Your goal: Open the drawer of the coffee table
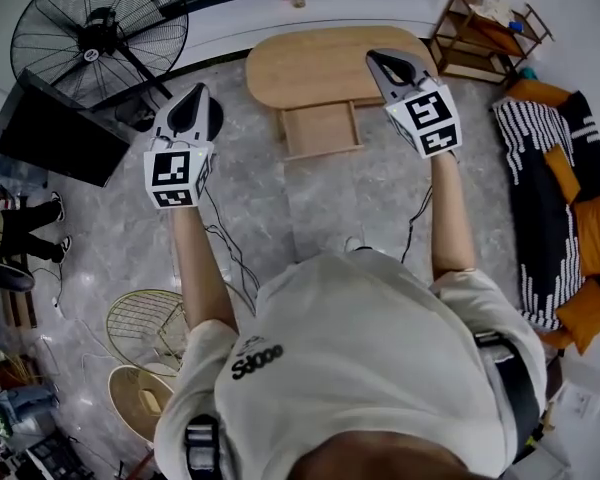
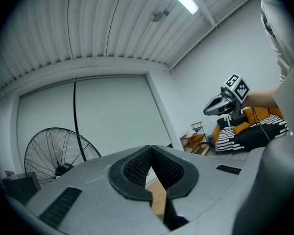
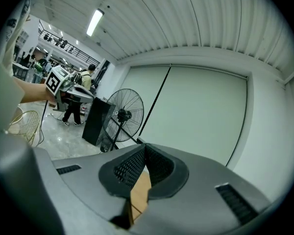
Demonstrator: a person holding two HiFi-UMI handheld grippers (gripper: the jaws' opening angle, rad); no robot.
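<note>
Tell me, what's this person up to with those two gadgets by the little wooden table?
A person stands facing a wooden coffee table with a hand-held gripper in each hand. The left gripper and the right gripper are both held up in the air, jaws shut and empty, touching nothing. The table's drawer appears to stick out toward the person, so it looks open.

Head view: head-mounted, facing steeply down from well above; takes in the table (image 1: 310,68), fan (image 1: 98,23) and sofa (image 1: 555,198).
Left gripper view: rides on the left gripper (image 2: 150,150), facing level along its jaws toward a pale wall (image 2: 112,116); the jaws sit very near, low in frame.
Right gripper view: rides on the right gripper (image 3: 144,147), set alike, facing a pale wall.
Shared: the fan shows in all three; each gripper view catches the other gripper at its edge.
</note>
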